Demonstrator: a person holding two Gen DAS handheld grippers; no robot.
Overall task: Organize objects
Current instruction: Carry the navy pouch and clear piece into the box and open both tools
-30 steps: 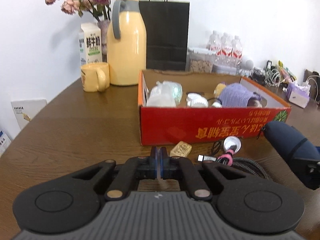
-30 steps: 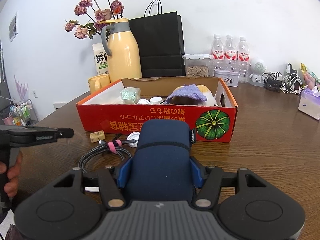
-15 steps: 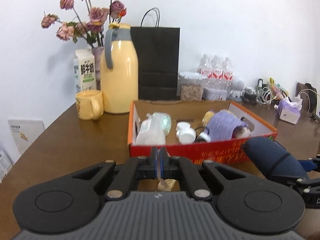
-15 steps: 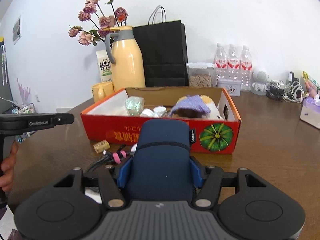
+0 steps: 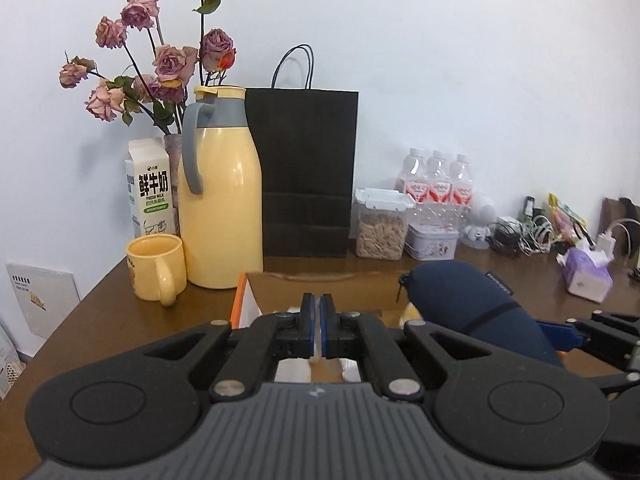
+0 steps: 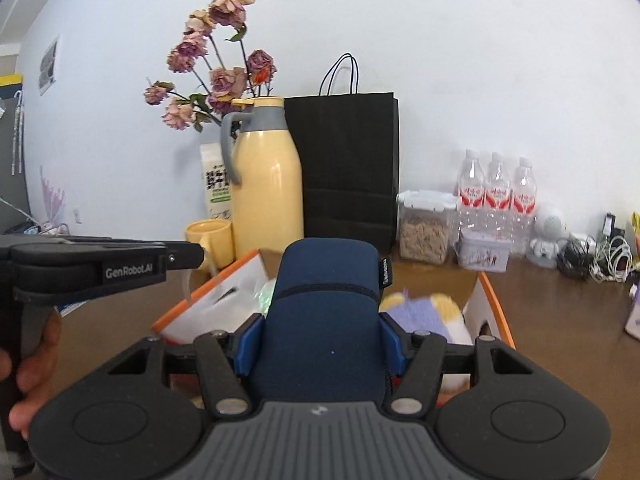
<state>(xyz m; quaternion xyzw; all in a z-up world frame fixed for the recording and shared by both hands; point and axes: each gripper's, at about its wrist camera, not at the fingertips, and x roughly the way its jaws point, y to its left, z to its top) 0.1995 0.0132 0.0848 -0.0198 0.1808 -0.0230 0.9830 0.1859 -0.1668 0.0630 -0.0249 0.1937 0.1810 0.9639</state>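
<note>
My right gripper [image 6: 320,342] is shut on a navy zip pouch [image 6: 326,300], its blue pads pressing both sides. The pouch hangs above the open orange-rimmed cardboard box [image 6: 494,308], where a plush toy in a purple hat [image 6: 424,312] and some clear wrapping lie. In the left wrist view the pouch [image 5: 468,308] sits at the right over the box's rim [image 5: 240,300]. My left gripper [image 5: 319,320] is shut; only a thin pale sliver shows in the seam. From the right wrist view, the left gripper [image 6: 180,256] reaches in over the box's left flap.
Behind the box stand a yellow thermos jug [image 5: 220,200], a yellow mug [image 5: 156,268], a milk carton [image 5: 150,192], dried roses and a black paper bag [image 5: 308,172]. A cereal container [image 5: 380,228], water bottles [image 5: 438,184], a tin, cables and tissues line the back right. A person's hand [image 6: 36,360] grips the left handle.
Both grippers have risen and moved toward the box. The box's red front and the cable on the table have dropped out of view. The pouch now hangs over the box.
</note>
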